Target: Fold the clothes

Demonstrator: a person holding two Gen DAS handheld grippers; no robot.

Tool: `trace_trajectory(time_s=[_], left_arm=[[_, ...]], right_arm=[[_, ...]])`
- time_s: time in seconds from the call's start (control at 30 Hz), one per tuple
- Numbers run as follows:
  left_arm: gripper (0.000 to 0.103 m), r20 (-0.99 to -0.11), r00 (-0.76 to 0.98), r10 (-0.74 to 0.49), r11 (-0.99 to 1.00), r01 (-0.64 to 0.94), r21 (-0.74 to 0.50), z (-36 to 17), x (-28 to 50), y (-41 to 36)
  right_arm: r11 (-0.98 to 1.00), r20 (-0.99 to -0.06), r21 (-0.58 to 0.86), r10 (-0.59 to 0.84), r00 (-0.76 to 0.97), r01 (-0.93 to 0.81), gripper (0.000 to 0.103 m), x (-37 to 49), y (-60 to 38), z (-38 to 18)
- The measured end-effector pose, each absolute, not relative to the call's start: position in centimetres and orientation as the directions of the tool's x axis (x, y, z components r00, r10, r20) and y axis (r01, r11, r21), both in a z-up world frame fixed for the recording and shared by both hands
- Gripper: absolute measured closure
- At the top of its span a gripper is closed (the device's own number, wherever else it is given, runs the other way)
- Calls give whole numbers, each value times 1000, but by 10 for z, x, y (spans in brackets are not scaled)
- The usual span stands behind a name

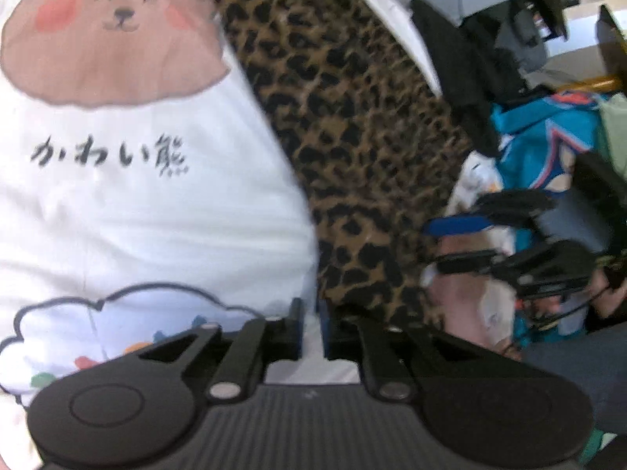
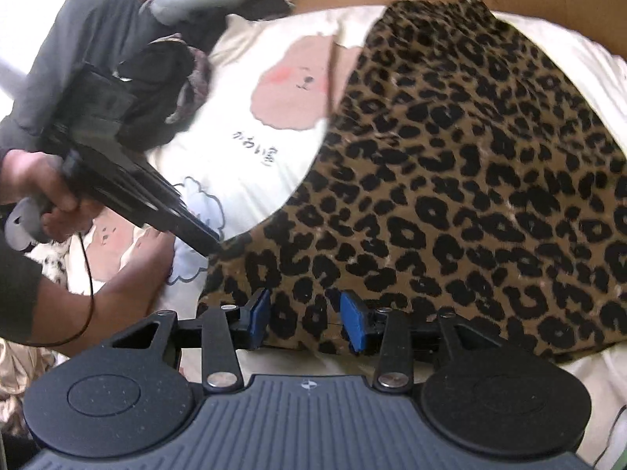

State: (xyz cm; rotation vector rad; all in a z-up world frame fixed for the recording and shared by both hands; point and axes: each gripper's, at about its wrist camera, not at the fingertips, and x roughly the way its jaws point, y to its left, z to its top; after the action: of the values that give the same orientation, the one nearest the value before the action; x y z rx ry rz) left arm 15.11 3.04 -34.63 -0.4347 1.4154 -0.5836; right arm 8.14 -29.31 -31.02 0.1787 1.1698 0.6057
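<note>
Leopard-print garment [image 2: 450,164]: spread flat over a white bear-print sheet [image 1: 137,196]. Right gripper [image 2: 305,319]: jaws apart, straddling the garment's near hem, pads not pressing. Left gripper [image 1: 309,329]: jaws narrowly apart at the garment's edge, nothing visibly clamped between them.

So the brown leopard-print fabric garment [image 2: 450,164] is spread flat on top of the white bear-print bedsheet [image 2: 243,117], taking up the right half of it and running from the near edge right up toward the far edge. The sheet shows bare along the left side. Past the far-left corner sits a heap of dark grey and black clothes [image 2: 117,39]. In the left wrist view, a teal patterned cloth [image 1: 540,141] and more dark clothing [image 1: 462,62] are piled off the sheet's right edge, beyond the leopard piece.
</note>
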Motion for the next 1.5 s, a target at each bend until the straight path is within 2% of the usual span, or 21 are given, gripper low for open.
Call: trace_trajectory(time_s=[0.07, 0.13, 0.2, 0.3, 0.53, 0.7, 0.93, 1.37, 1.5], left_arm=[[78, -775, 76, -628, 776, 134, -616, -340, 154, 28], [60, -775, 81, -627, 777, 148, -612, -338, 158, 22], [53, -781, 86, -618, 783, 157, -602, -339, 162, 17], [48, -764, 83, -639, 767, 134, -627, -349, 167, 13], [53, -676, 51, -735, 676, -30, -737, -388, 177, 9], [53, -632, 14, -775, 631, -39, -775, -396, 173, 4], [54, -578, -34, -816, 579, -55, -814, -400, 162, 8], [54, -570, -18, -821, 571, -31, -821, -413, 167, 4], [55, -556, -43, -830, 557, -19, -830, -416, 164, 2]], right_arm=[[831, -810, 434, 529, 253, -348, 56, 80, -291, -315], [833, -812, 433, 527, 252, -345, 56, 78, -289, -321], [828, -808, 437, 533, 250, -351, 56, 79, -285, -325], [829, -811, 435, 530, 247, -352, 56, 82, -281, -331], [824, -816, 419, 525, 240, -381, 56, 79, -271, -338], [791, -798, 439, 561, 219, -427, 56, 76, -262, -337], [793, -814, 401, 538, 217, -459, 57, 73, -261, -339], [757, -825, 382, 538, 174, -530, 55, 73, -244, -346], [763, -811, 432, 562, 162, -481, 55, 76, -252, -350]])
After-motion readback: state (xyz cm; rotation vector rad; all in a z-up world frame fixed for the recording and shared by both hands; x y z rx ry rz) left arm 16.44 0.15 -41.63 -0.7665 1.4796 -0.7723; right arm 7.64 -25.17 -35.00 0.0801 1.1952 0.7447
